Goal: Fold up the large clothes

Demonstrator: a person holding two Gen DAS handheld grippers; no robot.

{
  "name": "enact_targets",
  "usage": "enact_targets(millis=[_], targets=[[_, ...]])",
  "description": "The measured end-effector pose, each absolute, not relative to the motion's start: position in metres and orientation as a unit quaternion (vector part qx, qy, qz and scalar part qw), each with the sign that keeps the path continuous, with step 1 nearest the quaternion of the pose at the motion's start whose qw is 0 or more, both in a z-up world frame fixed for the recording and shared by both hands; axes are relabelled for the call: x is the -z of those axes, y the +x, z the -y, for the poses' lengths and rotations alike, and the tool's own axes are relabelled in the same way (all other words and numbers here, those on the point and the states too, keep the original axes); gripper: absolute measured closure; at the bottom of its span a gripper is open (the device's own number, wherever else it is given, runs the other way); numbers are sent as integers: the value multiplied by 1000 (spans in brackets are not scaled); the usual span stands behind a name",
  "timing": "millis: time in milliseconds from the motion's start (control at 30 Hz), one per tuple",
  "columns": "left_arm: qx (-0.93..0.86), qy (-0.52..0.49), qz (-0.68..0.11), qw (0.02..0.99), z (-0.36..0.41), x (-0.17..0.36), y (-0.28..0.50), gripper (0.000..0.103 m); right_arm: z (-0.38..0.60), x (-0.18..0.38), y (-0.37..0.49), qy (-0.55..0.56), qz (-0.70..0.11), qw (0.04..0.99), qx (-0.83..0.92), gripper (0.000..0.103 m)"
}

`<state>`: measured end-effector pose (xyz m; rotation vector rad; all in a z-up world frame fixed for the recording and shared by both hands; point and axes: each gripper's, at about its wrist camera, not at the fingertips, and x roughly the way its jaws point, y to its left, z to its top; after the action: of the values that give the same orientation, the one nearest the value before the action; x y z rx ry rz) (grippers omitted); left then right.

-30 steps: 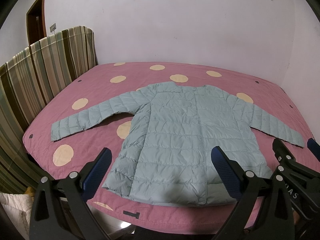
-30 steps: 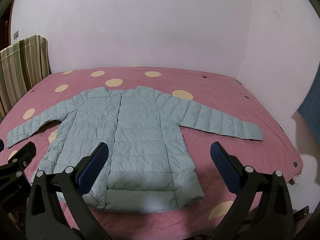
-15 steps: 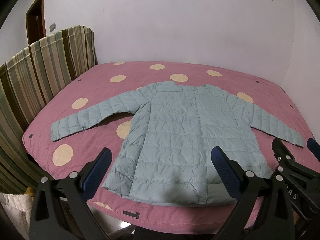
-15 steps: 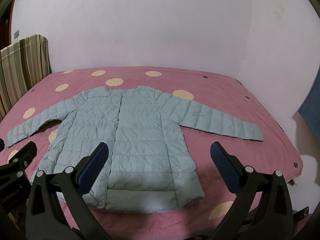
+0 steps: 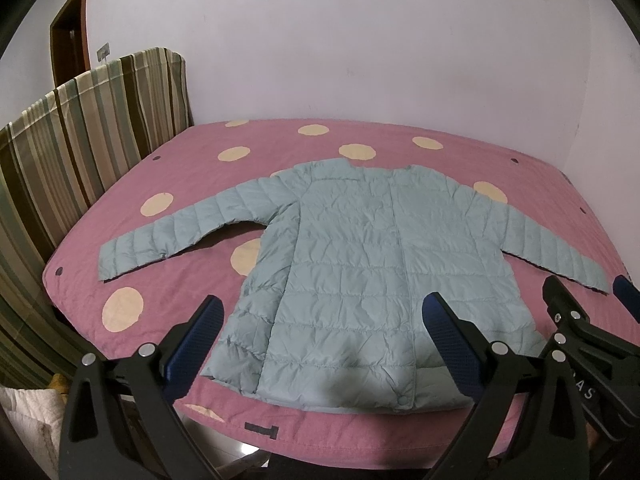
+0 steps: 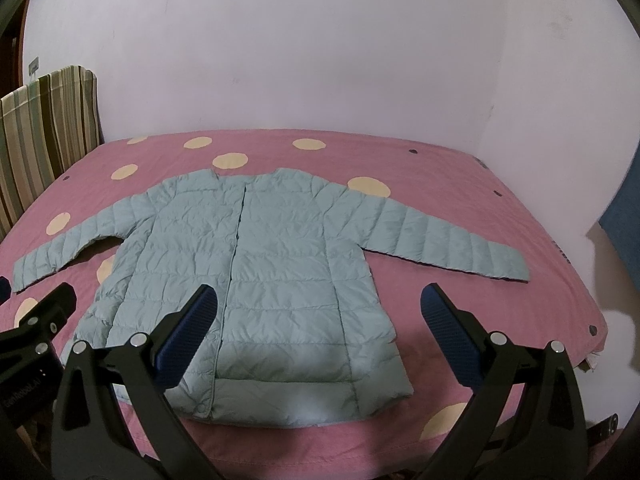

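Note:
A pale blue quilted jacket [image 5: 372, 268] lies flat on the pink bed, front up, collar toward the far wall, both sleeves spread out. It also shows in the right wrist view [image 6: 260, 276]. My left gripper [image 5: 324, 320] is open and empty, held above the jacket's hem near the bed's front edge. My right gripper [image 6: 316, 312] is open and empty, above the hem's right part. The right gripper shows at the right edge of the left wrist view [image 5: 576, 312]. The left gripper shows at the left edge of the right wrist view [image 6: 36, 320].
The bed has a pink cover with cream dots [image 5: 520, 420]. A striped headboard [image 5: 92, 128] stands along its left side. White walls close the far side and the right. A dark door [image 5: 68, 48] is far left. A blue cloth [image 6: 624, 240] hangs at right.

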<state>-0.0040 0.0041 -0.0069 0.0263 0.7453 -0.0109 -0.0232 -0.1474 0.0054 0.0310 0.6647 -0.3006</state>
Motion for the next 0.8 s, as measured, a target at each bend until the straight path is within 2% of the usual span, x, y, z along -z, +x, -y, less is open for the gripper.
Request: enact_targets(millis=[433, 800], targets=[[-7, 9, -406, 914, -10, 42, 40, 4, 166, 27, 10, 41, -359, 922, 136, 2], [-69, -27, -439, 896, -74, 93, 110, 4, 261, 72, 49, 140, -387, 893, 181, 2]])
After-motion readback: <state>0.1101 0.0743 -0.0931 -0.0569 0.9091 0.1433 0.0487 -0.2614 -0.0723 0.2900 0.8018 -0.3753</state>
